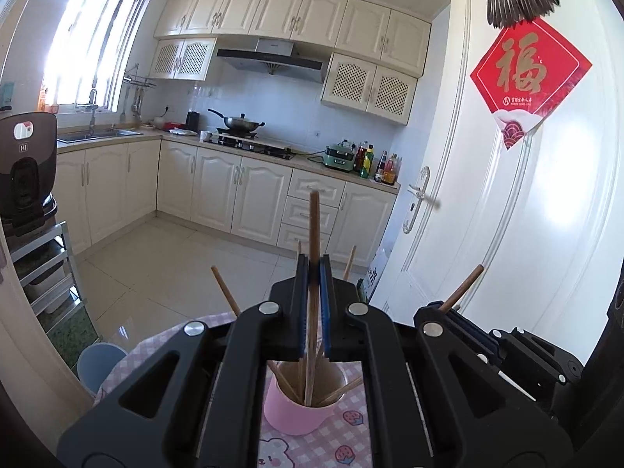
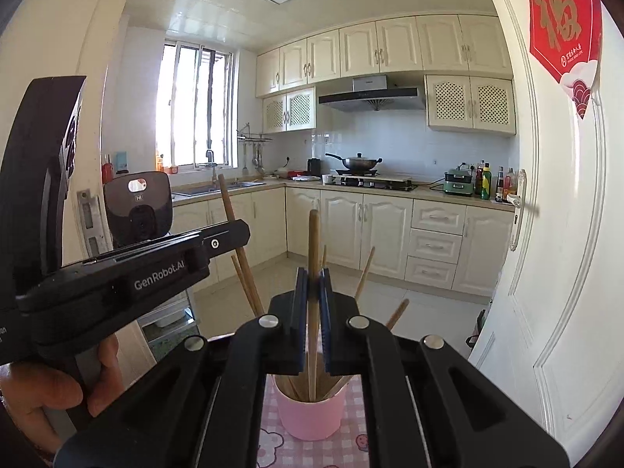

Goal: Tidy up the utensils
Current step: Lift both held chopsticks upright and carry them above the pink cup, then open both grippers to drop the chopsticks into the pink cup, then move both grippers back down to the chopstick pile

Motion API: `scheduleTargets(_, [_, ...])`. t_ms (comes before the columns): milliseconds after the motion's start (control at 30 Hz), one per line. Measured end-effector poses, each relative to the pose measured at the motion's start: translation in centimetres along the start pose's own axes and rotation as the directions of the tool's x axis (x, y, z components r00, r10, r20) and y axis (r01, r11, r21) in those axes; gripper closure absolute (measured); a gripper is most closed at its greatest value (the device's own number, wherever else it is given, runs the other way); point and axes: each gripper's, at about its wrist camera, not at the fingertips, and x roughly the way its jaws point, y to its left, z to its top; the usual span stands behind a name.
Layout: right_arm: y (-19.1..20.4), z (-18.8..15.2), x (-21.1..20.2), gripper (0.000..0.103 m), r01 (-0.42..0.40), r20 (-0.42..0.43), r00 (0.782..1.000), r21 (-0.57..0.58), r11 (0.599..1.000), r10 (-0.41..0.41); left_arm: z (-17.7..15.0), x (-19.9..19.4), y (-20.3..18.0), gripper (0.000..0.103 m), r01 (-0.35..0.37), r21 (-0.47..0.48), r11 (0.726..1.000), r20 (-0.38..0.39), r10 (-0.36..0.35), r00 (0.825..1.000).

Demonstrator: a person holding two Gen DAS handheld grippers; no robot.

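The left gripper (image 1: 314, 269) has its jaws pinching one upright wooden chopstick (image 1: 313, 226), whose lower end reaches down into the pink cup (image 1: 290, 413). The right gripper (image 2: 313, 277) likewise has its jaws pinching a chopstick (image 2: 313, 234) that stands in the same cup (image 2: 312, 417), among several loose chopsticks (image 2: 364, 273) leaning outward against its rim. The cup sits on a worktop (image 2: 351, 444) covered with a pink checked cloth, and a hand (image 2: 46, 390) grips the left gripper's handle at the left of the right wrist view.
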Motion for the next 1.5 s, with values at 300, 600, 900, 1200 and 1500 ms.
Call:
scheduleTargets(300, [-0.1,-2.3,1.1,0.098,0.012,-0.065,0.998,-0.007,1.000,-0.013,-2.4,1.2,0.5,0.097,-0.010,0.023,1.000,-0.086,0.012,0.996])
scheduleTargets(600, [-1.1,-3.7,1.9,0.098,0.026,-0.118,0.993,0.044,0.999,-0.021,-3.4,1.5,0.4,0.096,-0.036,0.063,0.997,-0.129,0.044,0.991])
scheduleTargets(900, [-0.7,-3.4,1.1,0.090,0.024,-0.132,0.991,0.060,0.998,-0.016,-3.2,0.8,0.4,0.092,-0.058,0.064,0.996,-0.162,0.067,0.984])
scheduleTargets(1200, [-0.5,-3.3,-1.2,0.073,0.028,-0.101,0.995,0.093,0.995,-0.019,-3.1,-2.8,0.7,0.044,-0.090,0.071,0.993,-0.099,0.097,0.990])
scheduleTargets(1500, [0.9,-3.7,-4.1,0.068,0.011,-0.063,0.998,0.106,0.994,-0.004,-4.5,-7.8,0.6,0.023,-0.159,0.121,0.980,-0.020,0.163,0.986])
